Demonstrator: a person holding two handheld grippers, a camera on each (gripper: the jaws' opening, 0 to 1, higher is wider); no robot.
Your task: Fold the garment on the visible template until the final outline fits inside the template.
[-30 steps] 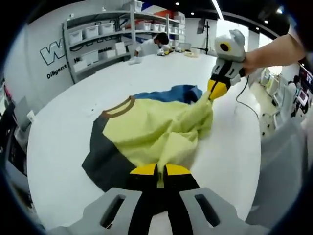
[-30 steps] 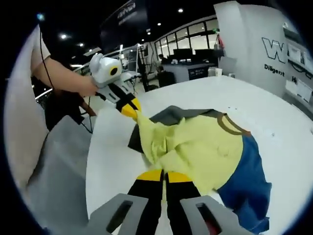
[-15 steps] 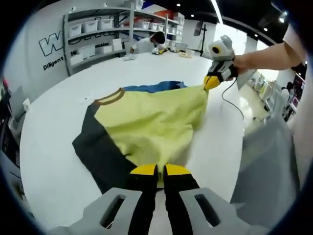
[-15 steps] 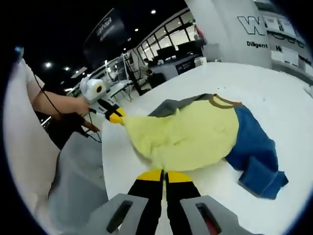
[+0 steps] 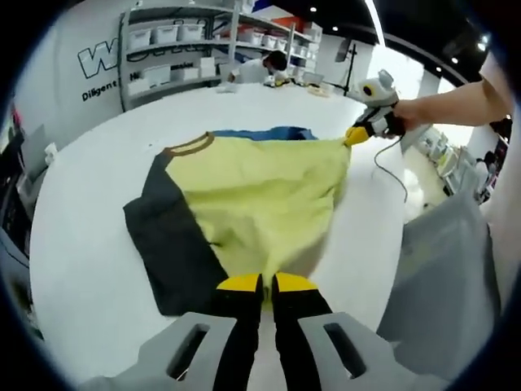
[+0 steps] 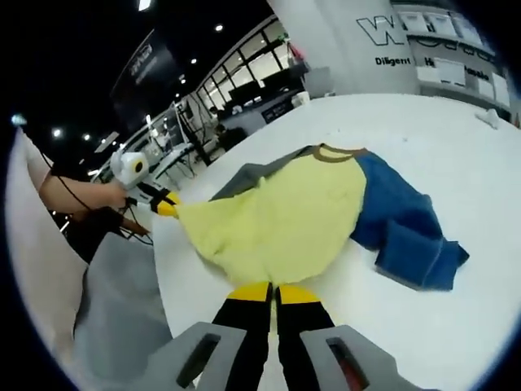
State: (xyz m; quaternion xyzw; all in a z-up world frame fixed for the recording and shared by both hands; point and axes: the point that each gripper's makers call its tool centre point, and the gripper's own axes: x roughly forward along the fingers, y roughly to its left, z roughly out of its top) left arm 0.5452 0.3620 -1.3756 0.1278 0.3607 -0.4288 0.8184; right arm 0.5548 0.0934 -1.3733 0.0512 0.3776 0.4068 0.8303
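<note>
In the left gripper view, the left gripper (image 5: 267, 283) has its yellow-tipped black jaws pressed together on the near hem of the yellow cloth shirt with a brown collar, one dark grey sleeve and one blue sleeve (image 5: 260, 204). The shirt lies spread on the large white round table (image 5: 89, 244), its hem edge drawn out between the two grippers. Beyond the left gripper the yellow body runs up to the brown collar; the dark grey sleeve lies flat to the left of the body, and the blue sleeve shows as a strip at the far edge. At the far right corner of the hem, the right gripper (image 5: 356, 136) pinches the yellow cloth, held by a person's hand (image 5: 400, 116). Grey fabric (image 5: 444, 277) hangs just past the table's right edge. Behind the table stand white shelves with storage bins (image 5: 175, 49).

In the right gripper view, the right gripper (image 6: 274, 292) has its jaws closed on the shirt's (image 6: 277, 220) hem. The blue sleeve is bunched and folded on the table (image 6: 456, 163) to the right of the body. The left gripper (image 6: 166, 208) grips the far left corner of the hem.
</note>
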